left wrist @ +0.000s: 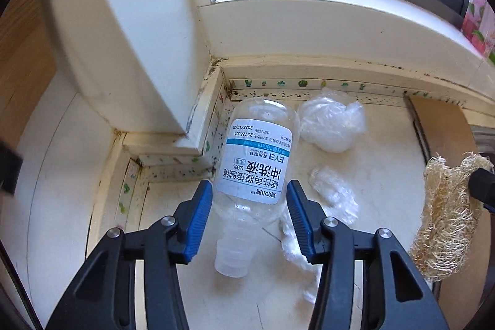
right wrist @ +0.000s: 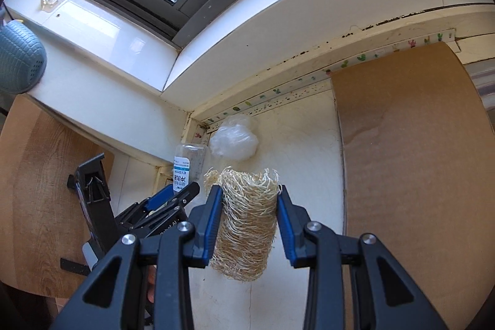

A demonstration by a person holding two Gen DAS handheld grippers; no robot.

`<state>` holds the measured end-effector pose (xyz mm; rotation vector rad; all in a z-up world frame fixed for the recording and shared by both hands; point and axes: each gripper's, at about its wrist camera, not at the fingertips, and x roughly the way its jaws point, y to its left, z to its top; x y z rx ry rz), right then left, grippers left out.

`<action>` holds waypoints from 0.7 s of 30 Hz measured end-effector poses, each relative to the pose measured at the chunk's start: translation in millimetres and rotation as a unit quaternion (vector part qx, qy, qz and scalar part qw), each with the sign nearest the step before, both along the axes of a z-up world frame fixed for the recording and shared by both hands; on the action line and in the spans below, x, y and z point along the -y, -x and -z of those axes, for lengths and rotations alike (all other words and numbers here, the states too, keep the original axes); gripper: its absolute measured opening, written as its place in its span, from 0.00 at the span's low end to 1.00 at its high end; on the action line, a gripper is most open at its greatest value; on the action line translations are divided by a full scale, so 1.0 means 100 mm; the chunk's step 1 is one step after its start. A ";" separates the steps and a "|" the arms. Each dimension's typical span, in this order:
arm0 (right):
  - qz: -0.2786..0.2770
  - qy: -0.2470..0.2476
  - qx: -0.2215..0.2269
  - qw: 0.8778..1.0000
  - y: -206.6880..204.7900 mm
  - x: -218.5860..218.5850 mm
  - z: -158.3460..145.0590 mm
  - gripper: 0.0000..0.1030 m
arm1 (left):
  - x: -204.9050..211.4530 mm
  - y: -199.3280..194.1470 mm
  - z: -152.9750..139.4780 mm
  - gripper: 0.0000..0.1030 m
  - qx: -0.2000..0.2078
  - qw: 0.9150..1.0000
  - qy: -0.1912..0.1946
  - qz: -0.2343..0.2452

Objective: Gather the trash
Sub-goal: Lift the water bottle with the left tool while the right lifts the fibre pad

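Now the left gripper (left wrist: 249,197) clamps its blue fingers on a clear bottle (left wrist: 256,172) with its cap end pointing near. Right of it, the right gripper (right wrist: 249,200) clamps a loofah (right wrist: 246,221). Crumpled plastic (left wrist: 332,122) lies far on the counter (left wrist: 386,175).

Two black grippers with blue finger pads

The left gripper (left wrist: 250,197) has black plastic arms with long holes cut in them, round silver screws (left wrist: 169,221) at the joints, and blue ridged pads (left wrist: 198,225) on both fingers. The right gripper (right wrist: 250,201) looks the same: black arms, shiny silver screws (right wrist: 312,226), blue pads (right wrist: 212,225). A bit of skin (right wrist: 150,283) shows low down beside the right gripper.
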<state>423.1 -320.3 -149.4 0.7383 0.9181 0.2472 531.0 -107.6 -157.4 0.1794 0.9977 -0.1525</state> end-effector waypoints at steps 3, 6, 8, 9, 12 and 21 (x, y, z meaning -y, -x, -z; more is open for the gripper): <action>-0.008 -0.002 0.005 1.000 0.17 -0.05 -0.08 0.33 | -0.08 0.20 -0.10 0.46 -0.006 1.000 0.022 -0.010; -0.018 -0.002 0.008 1.000 0.35 -0.13 -0.14 0.33 | -0.14 0.53 -0.20 0.46 -0.010 0.999 0.036 -0.009; -0.023 0.000 0.011 1.000 0.52 -0.20 -0.18 0.33 | -0.18 0.81 -0.27 0.46 -0.010 0.999 0.043 -0.007; -0.026 0.003 0.013 1.000 0.61 -0.24 -0.21 0.33 | -0.21 0.99 -0.31 0.46 -0.010 0.999 0.051 -0.006; -0.036 0.008 0.017 0.999 0.93 -0.36 -0.29 0.33 | -0.33 1.46 -0.41 0.46 -0.011 0.998 0.066 -0.004; -0.078 0.039 0.028 0.996 2.06 -0.85 -0.48 0.33 | -0.87 2.90 -0.62 0.46 -0.010 0.994 0.112 -0.016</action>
